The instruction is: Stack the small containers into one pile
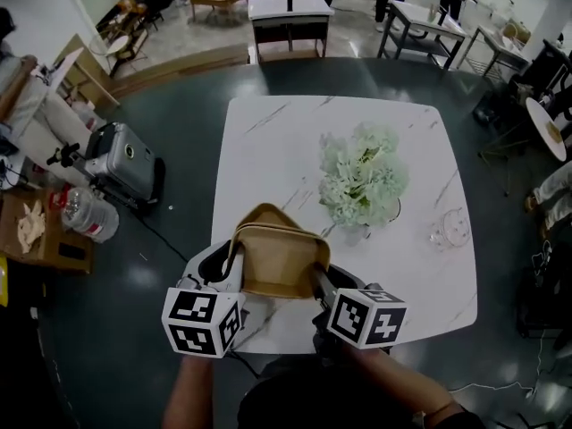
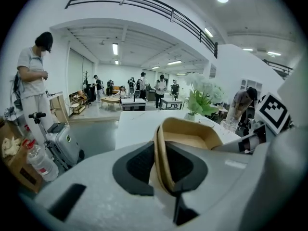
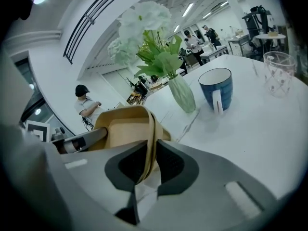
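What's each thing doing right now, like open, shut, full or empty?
tan containers: nested, gripped on both sides.
left gripper: shut on the containers' rim.
right gripper: shut on the opposite rim.
glass: upright, empty.
blue mug: upright; contents hidden.
vase: upright, holding flowers.

No legible text, brand, number; left marker cube (image 1: pixel 202 322), right marker cube (image 1: pixel 366 317) bear coded squares only.
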